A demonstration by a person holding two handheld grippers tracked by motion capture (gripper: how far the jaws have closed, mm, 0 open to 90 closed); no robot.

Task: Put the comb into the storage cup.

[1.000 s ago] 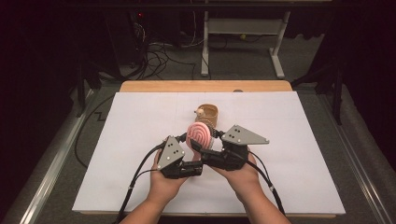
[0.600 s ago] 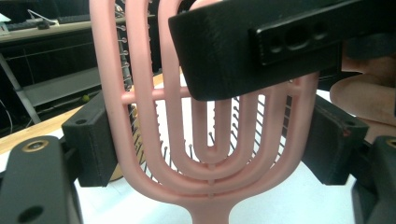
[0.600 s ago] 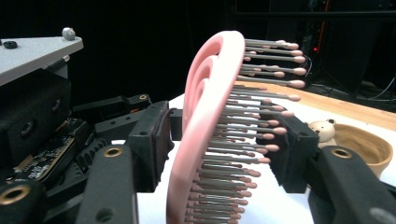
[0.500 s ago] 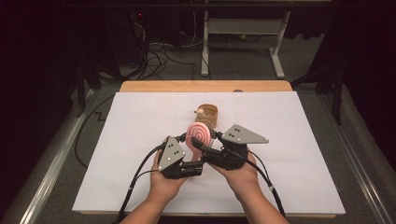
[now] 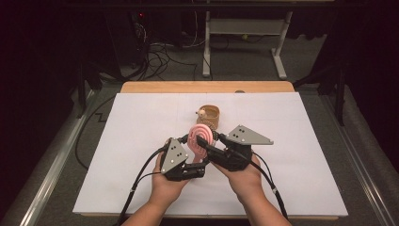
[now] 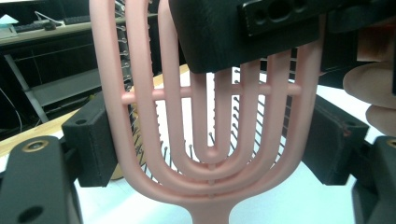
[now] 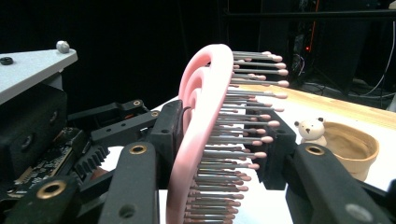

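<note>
Near the front middle of the white table (image 5: pixel 117 155), I have a pink vented hairbrush (image 5: pixel 201 137) held up off the surface between both tools. My left gripper (image 5: pixel 190 151) clamps the brush head by its 2 outer edges, so the looped ribs stand upright and steady. My right gripper (image 5: pixel 207 141) has just been closing across the head's thickness, 1 pad on the smooth back, the other among the bristles (image 7: pixel 243 135), and now pinches it; I judge this second hold is there to take the brush over or brace it. Just beyond sits a small wooden bowl (image 5: pixel 210 116) with a tiny bear figure (image 5: pixel 202 113) on its rim, close enough to clip if I push the brush forward.
</note>
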